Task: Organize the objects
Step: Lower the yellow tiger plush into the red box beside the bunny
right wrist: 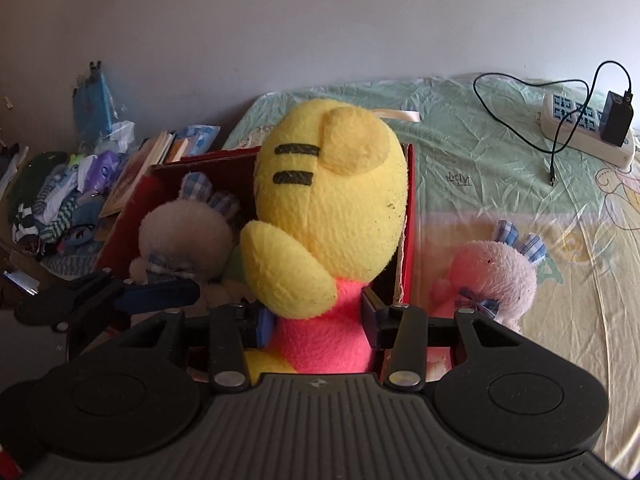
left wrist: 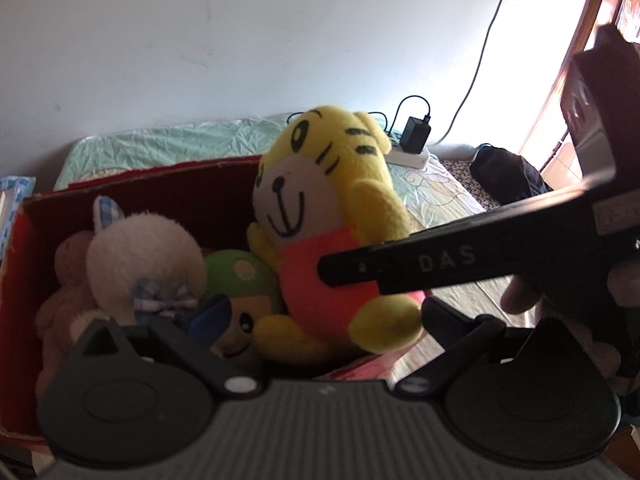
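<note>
**Yellow tiger toy held over the red box**

The right gripper (right wrist: 316,320) has the yellow tiger plush (right wrist: 328,208) by its pink middle, the jaws partly closed with a finger pressed into the fabric on either side. The toy sits upright at the near right corner of the red cardboard box (right wrist: 410,216), its head rising well above the rim. From the left wrist view the tiger's smiling face (left wrist: 296,196) looks back toward the left gripper, and one long black finger of the right gripper crosses its pink belly.

The left gripper (left wrist: 320,312) hovers low at the near edge of the box. Its jaws stand wide apart with nothing pinched between them; the blue-padded finger (left wrist: 212,312) sits in front of the toys inside the box, the other finger near the tiger's foot.

Inside the box, beside the tiger, lie a white bunny with blue checked ears and bow (left wrist: 144,256), a green mushroom-capped toy (left wrist: 240,276) with a smiling face, and a tan plush (left wrist: 72,264) against the far left wall.

The box stands on a bed (right wrist: 480,152) covered with a pale green and yellow sheet. A pink bunny (right wrist: 492,272) lies on the sheet just right of the box. Farther back a white power strip (right wrist: 576,128) with a black charger (right wrist: 618,118) plugged in rests on the bed. Left of the bed sits a heap of books and clothes (right wrist: 80,188).
</note>
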Tool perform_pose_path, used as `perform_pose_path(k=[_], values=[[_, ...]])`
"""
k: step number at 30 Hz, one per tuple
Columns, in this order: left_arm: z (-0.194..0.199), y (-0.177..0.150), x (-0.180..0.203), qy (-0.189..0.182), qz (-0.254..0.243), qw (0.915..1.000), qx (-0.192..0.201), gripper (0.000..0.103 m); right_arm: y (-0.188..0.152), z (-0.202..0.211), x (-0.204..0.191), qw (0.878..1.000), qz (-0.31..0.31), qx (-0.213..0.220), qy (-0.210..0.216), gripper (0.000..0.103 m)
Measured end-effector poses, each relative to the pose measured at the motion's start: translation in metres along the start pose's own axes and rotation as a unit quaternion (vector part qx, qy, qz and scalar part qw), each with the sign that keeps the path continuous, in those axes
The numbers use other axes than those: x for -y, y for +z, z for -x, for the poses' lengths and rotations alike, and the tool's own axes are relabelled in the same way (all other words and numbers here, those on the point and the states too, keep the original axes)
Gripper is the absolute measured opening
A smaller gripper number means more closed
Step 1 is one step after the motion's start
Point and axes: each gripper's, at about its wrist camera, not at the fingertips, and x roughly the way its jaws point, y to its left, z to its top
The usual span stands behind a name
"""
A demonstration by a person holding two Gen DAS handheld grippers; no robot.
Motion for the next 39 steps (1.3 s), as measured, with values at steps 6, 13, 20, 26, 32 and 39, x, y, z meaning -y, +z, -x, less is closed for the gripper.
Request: perform_pose_path(k=[6, 13, 20, 26, 32, 39], values=[[-0.003, 0.002, -0.006, 0.001, 0.013, 0.9999, -0.002, 0.101, -0.008, -0.003, 0.000, 1.000, 0.000, 0.031, -0.001, 0.060], [0.000, 0.003, -0.004, -0.009, 0.012, 0.9999, 0.008, 0.101, -0.013, 0.038, -0.009, 0.991, 0.034, 0.129, -0.025, 0.062], [-0.004, 0.005, -0.006, -0.010, 0.019, 0.9997, 0.009, 0.101, 0.004, 0.032, -0.001, 0.982, -0.016, 0.186, -0.008, 0.043], [-0.005, 0.003, -0.009, 0.002, 0.015, 0.9998, 0.009, 0.101, 0.010, -0.003, -0.010, 0.991, 0.006, 0.131, -0.038, 0.039], [-0.008, 0.004, -0.012, 0.006, 0.021, 0.9998, 0.002, 0.102, 0.002, -0.005, -0.008, 0.989, 0.014, 0.141, -0.042, 0.046], [-0.014, 0.012, -0.007, 0.023, 0.026, 0.9993, -0.013, 0.103, -0.008, 0.004, 0.016, 0.985, -0.059, 0.164, 0.004, 0.056]])
